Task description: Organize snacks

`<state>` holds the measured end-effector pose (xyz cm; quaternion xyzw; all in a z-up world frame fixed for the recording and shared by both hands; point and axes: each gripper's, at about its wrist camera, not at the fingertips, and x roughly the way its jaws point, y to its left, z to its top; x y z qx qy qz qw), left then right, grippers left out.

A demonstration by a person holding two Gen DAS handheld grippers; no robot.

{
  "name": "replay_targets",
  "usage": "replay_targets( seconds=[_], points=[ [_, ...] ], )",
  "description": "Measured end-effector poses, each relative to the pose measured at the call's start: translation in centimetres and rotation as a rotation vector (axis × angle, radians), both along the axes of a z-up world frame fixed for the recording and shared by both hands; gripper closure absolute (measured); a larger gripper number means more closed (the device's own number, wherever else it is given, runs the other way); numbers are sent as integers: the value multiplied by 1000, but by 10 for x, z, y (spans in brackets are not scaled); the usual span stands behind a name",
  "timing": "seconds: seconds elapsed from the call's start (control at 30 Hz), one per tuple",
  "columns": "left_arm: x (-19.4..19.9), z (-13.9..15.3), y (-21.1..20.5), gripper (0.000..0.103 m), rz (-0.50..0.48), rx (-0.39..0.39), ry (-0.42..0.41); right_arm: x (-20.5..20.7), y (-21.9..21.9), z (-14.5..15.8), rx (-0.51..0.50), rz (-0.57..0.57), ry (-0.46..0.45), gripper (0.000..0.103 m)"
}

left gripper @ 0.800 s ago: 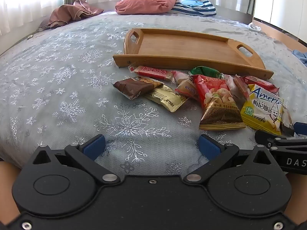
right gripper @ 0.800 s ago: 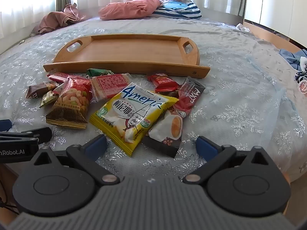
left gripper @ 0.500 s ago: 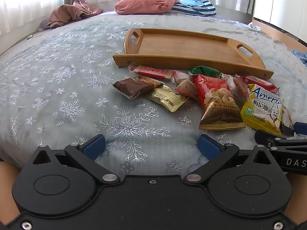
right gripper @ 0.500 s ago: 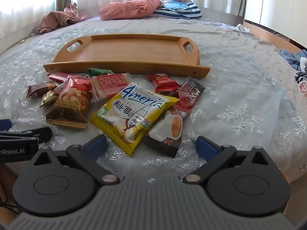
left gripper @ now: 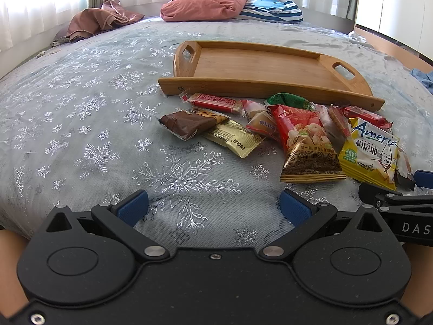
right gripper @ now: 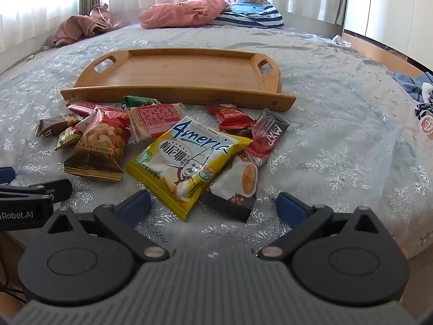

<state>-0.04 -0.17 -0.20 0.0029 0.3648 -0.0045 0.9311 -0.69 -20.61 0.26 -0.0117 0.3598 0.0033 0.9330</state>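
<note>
My left tongs (left gripper: 213, 205) and right tongs (right gripper: 213, 205) both stand spread wide, grasping nothing, tilted down over the near edge of the bed (left gripper: 81, 113). The tray (right gripper: 178, 73) lies bare on the bed, and I place everything by it. The snacks (right gripper: 151, 140) lie in a loose heap just in front of its near rim. The yellow bag (right gripper: 189, 162) is the nearest to me of that heap, its near corner between my right tongs' tips without touching them. The peanut bag (right gripper: 100, 146) lies left of it, the brown bar (left gripper: 189, 126) at the heap's left end. A green packet (left gripper: 288, 100) sits against the tray's rim. Pillows (left gripper: 205, 5) lie well beyond the tray.
</note>
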Motion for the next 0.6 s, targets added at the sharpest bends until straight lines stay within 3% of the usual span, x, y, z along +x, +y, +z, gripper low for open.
replay_targets(
  seconds=[0.6],
  points=[
    [0, 0, 1, 0, -1, 1, 0, 0, -1, -1, -4, 0, -3, 0]
  ],
)
